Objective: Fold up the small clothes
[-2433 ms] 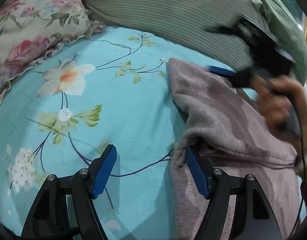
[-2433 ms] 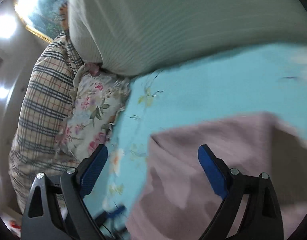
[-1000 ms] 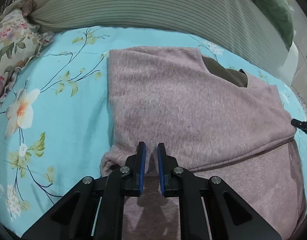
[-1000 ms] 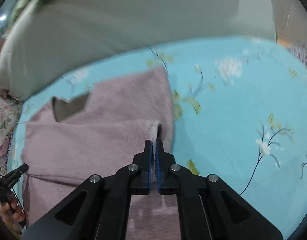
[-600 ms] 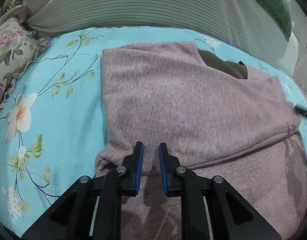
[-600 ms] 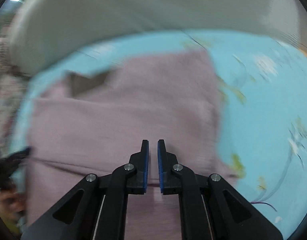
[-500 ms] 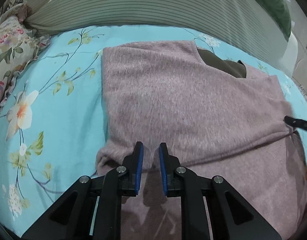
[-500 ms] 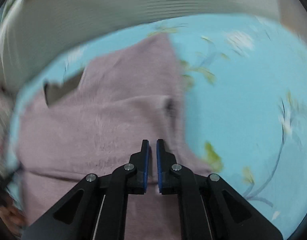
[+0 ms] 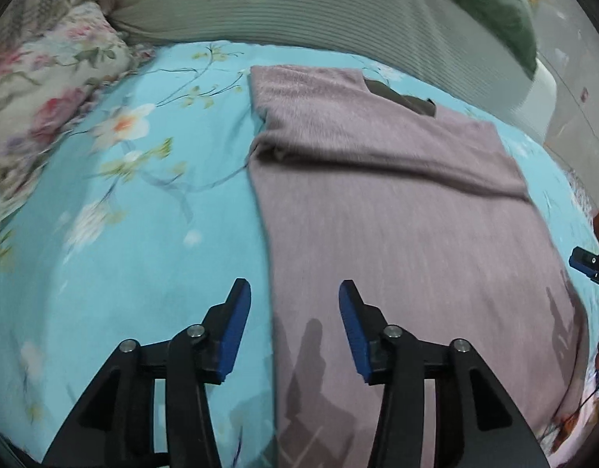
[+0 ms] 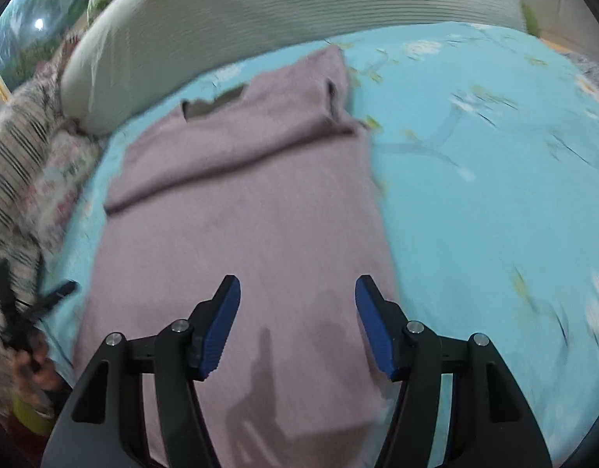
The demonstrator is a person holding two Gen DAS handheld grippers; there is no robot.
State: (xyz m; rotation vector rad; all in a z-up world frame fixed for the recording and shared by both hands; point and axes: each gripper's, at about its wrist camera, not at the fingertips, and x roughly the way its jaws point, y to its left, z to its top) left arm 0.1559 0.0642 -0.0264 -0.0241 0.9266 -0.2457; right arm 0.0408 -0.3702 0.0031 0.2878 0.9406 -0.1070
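Note:
A mauve fuzzy sweater (image 9: 396,210) lies flat on the turquoise floral bedsheet (image 9: 116,210), its sleeves folded across the chest and its dark neck opening (image 9: 400,97) at the far end. My left gripper (image 9: 293,314) is open and empty above the sweater's left edge near the hem. My right gripper (image 10: 297,312) is open and empty above the sweater (image 10: 241,202) near its right edge and hem. The right gripper's tip also shows in the left wrist view (image 9: 589,267) at the far right.
A striped grey-green bolster (image 9: 338,4) lies along the far side of the bed. A floral pillow (image 9: 38,78) sits at the left, a green cushion (image 9: 490,0) at the back right. A plaid cushion (image 10: 15,156) shows at the left of the right wrist view.
Both grippers have opened, let go of the folded sleeve edges and pulled back toward the hem. The sleeve fold now lies farther away across the chest.

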